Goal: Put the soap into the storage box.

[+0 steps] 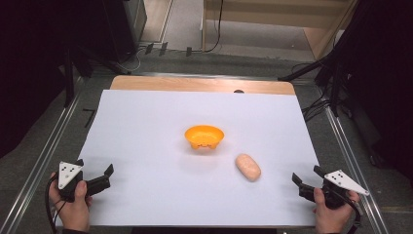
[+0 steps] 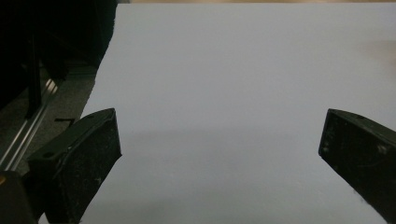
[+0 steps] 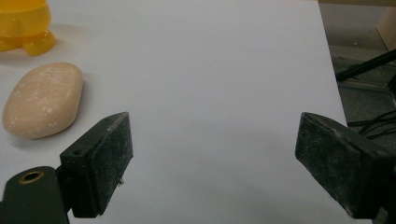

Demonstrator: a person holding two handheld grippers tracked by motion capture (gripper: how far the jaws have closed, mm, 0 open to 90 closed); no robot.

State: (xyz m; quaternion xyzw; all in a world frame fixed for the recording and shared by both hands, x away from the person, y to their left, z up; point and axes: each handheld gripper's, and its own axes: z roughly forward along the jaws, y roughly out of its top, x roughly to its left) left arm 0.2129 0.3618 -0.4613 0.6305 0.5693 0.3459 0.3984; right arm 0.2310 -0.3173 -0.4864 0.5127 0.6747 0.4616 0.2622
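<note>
Covering most of the table, a white sheet (image 1: 146, 126) carries an orange bowl (image 1: 204, 136) at the frame's centre, with a tan bread roll (image 1: 248, 167) just below and right of it. Left gripper (image 1: 104, 178), lower left, and right gripper (image 1: 306, 181), lower right, both gape, grasping nothing.

Left gripper (image 1: 100, 176) and right gripper (image 1: 306, 179): jaws apart, empty.

A white sheet (image 1: 160, 126) covers a wooden table (image 1: 195, 84), its far edge bare; metal rails (image 1: 48, 146) flank both sides; black cables (image 1: 214, 29) trail across the grey floor (image 1: 253, 61) beyond.
</note>
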